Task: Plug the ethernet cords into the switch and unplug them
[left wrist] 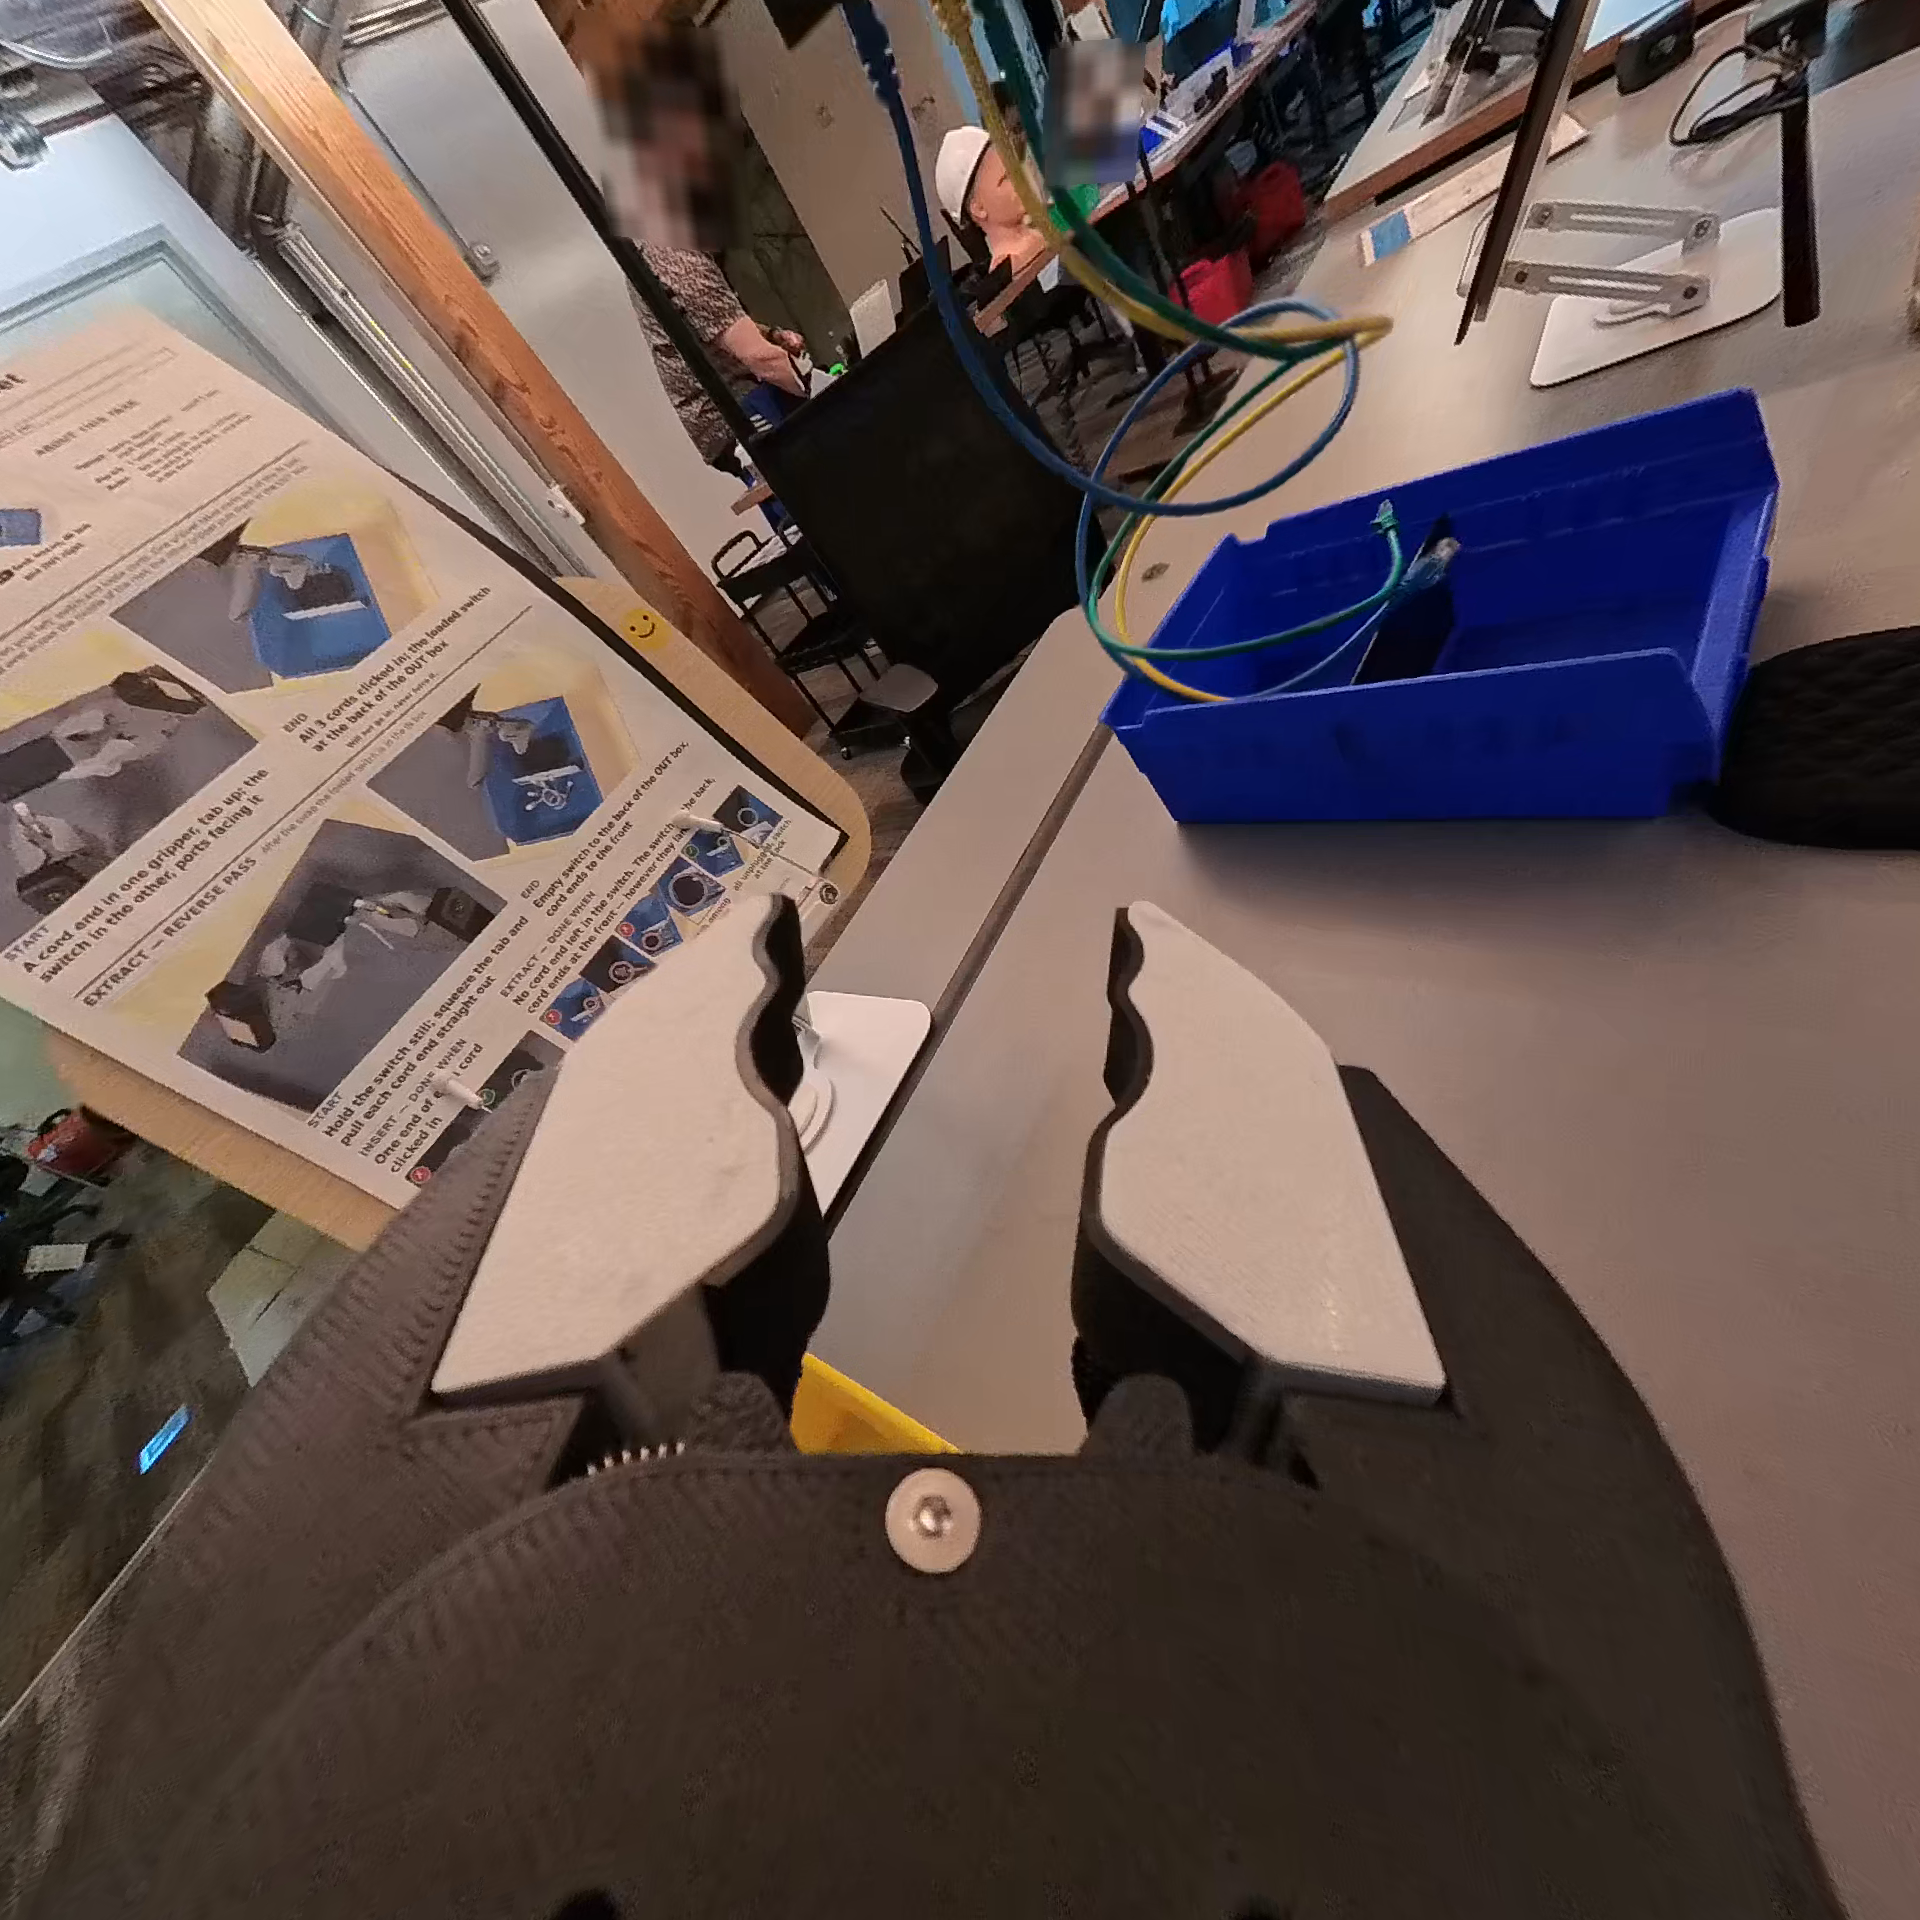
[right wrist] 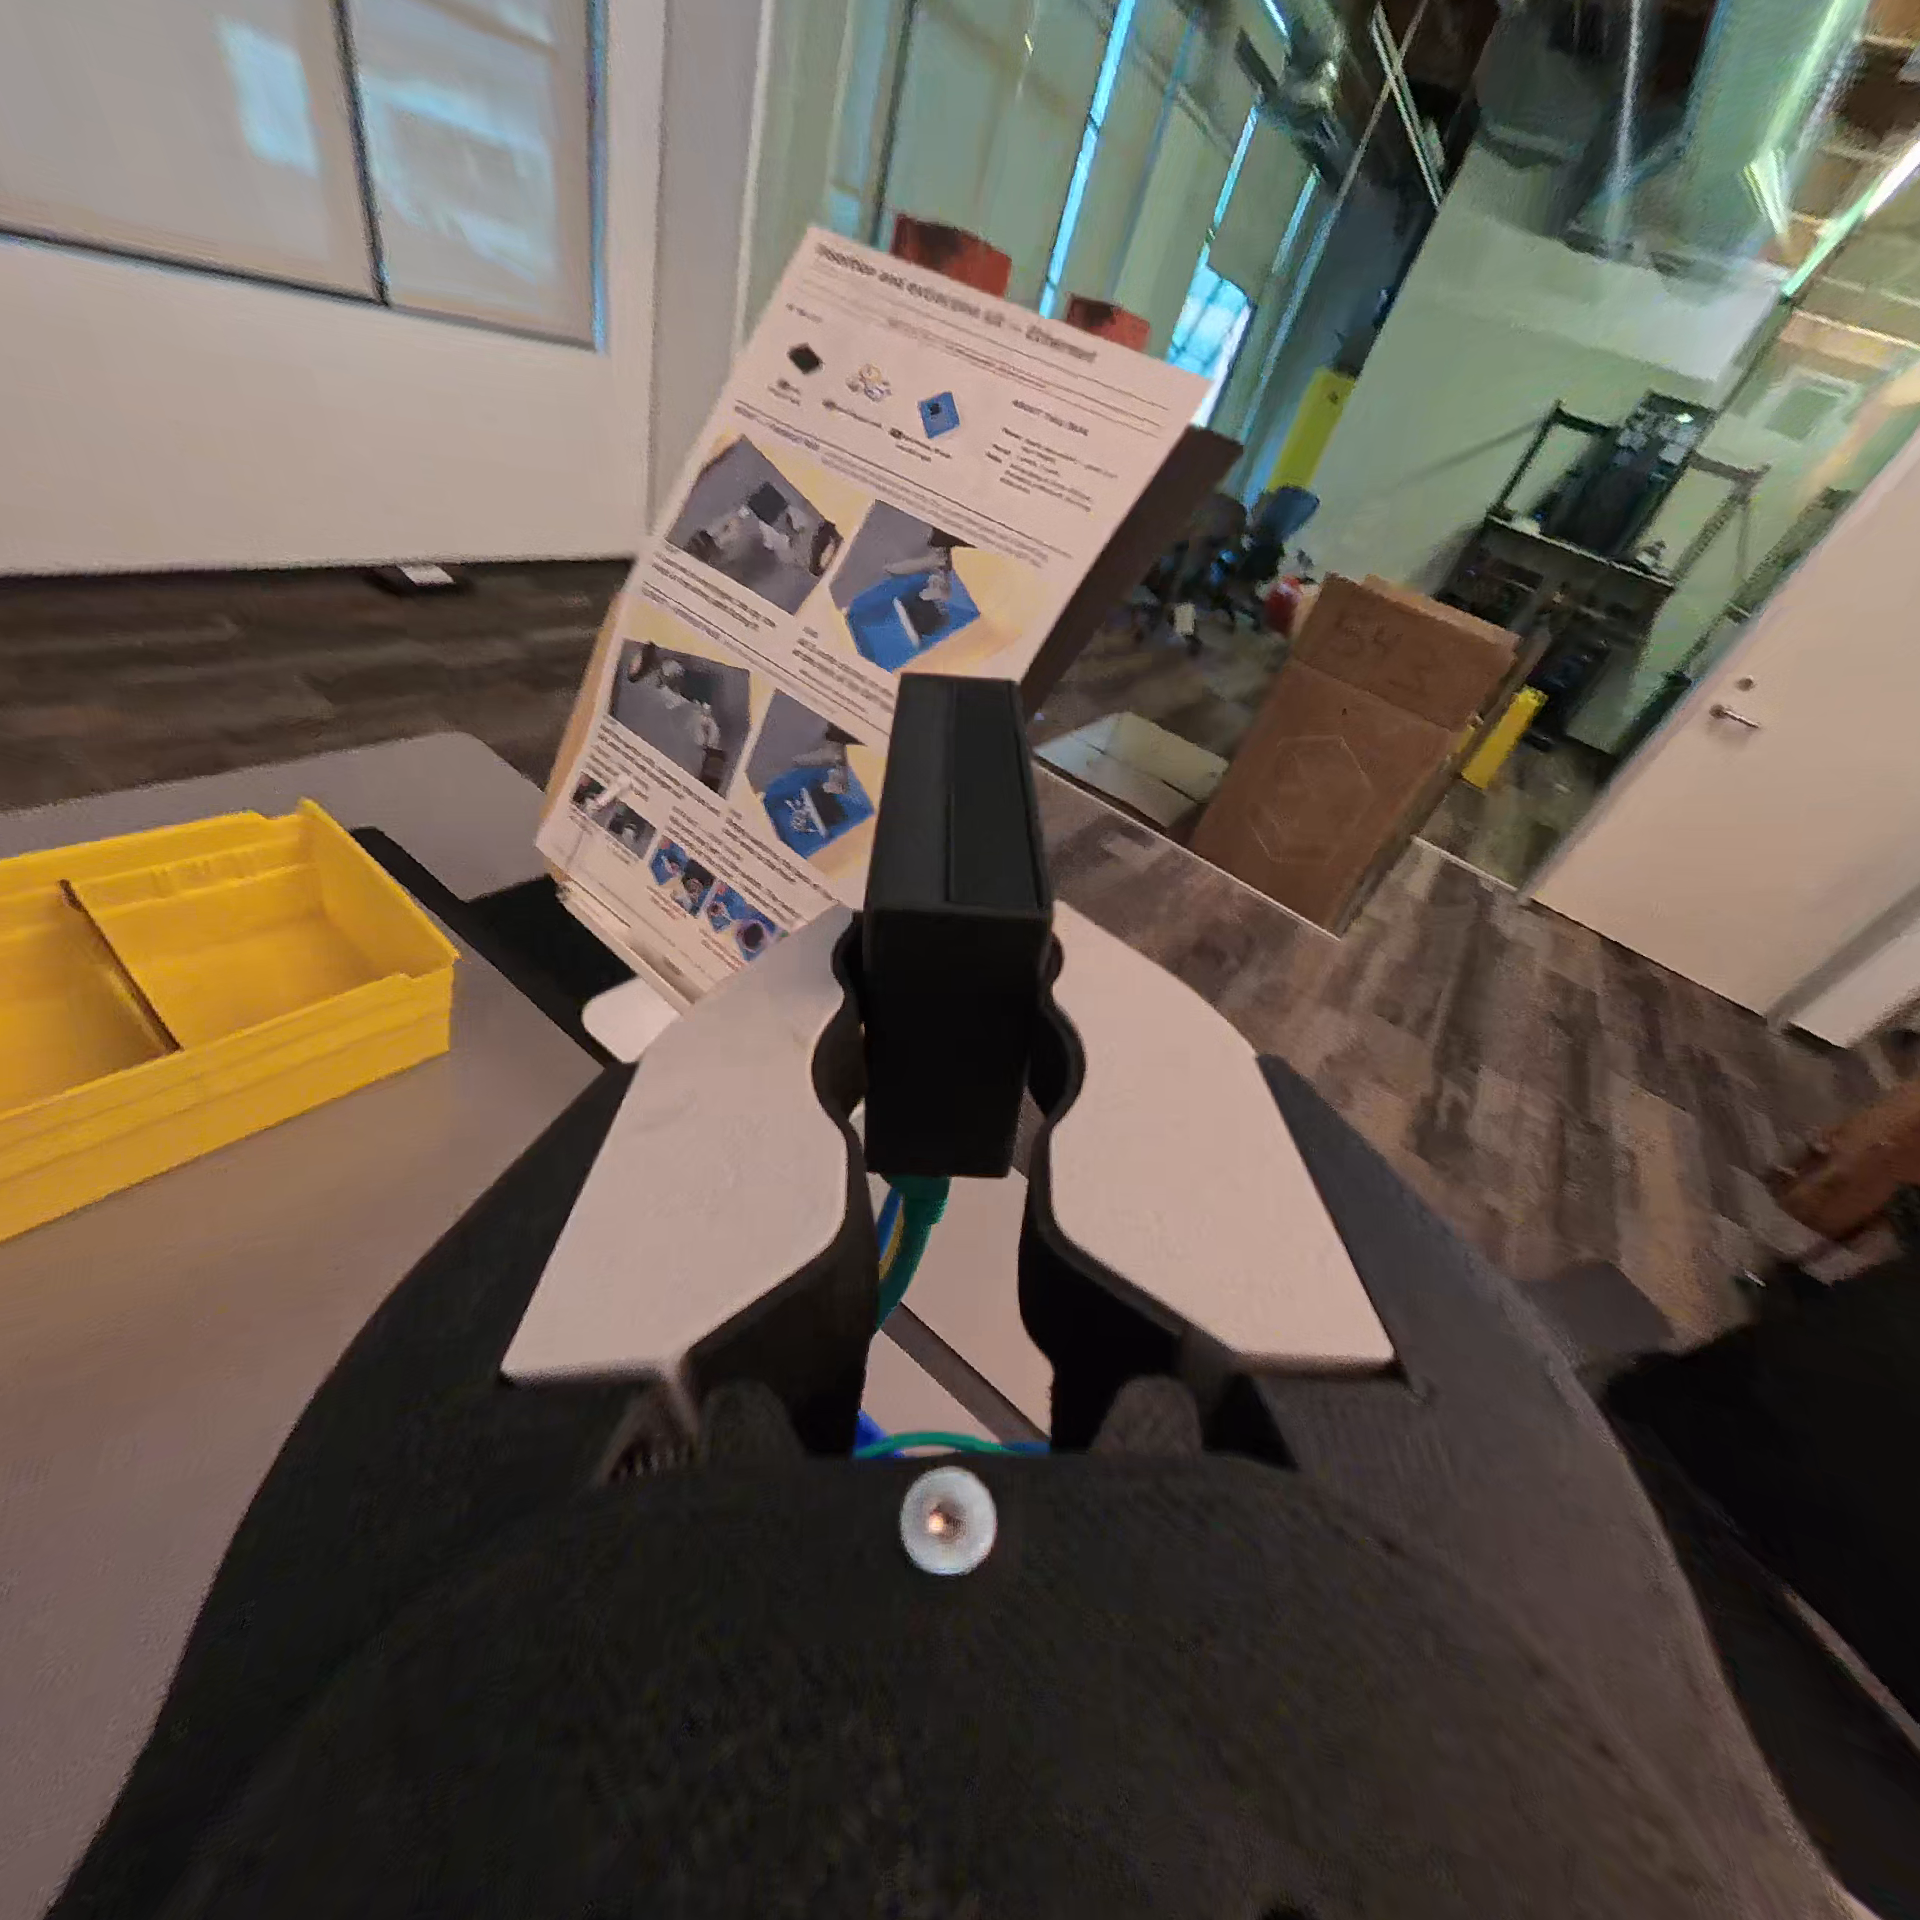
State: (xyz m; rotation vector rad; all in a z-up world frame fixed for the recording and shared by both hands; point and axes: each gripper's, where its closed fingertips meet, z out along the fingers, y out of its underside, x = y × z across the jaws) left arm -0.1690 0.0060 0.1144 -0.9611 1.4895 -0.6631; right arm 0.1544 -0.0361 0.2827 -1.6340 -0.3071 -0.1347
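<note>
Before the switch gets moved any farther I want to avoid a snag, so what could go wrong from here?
1. The cords hang from above in loops, their free ends in the blue bin; pulling could catch them on its divider or drag the bin.
2. The right gripper pinches only the lower part of the switch, so cord tension might twist it loose.
3. The left gripper is open and empty, steadying nothing.

Three ethernet cords showed in the left wrist view: one blue (left wrist: pixel 940 312), one green (left wrist: pixel 1247 649) and one yellow (left wrist: pixel 1164 520), looping down from twelve o'clock. One blue bin (left wrist: pixel 1455 748) sat at two o'clock. There was one black switch (right wrist: pixel 954 935), one yellow bin (right wrist: pixel 208 1039) at nine o'clock, one instruction sheet (right wrist: pixel 883 540), and two grippers, left (left wrist: pixel 951 1003) and right (right wrist: pixel 951 1023).
</note>
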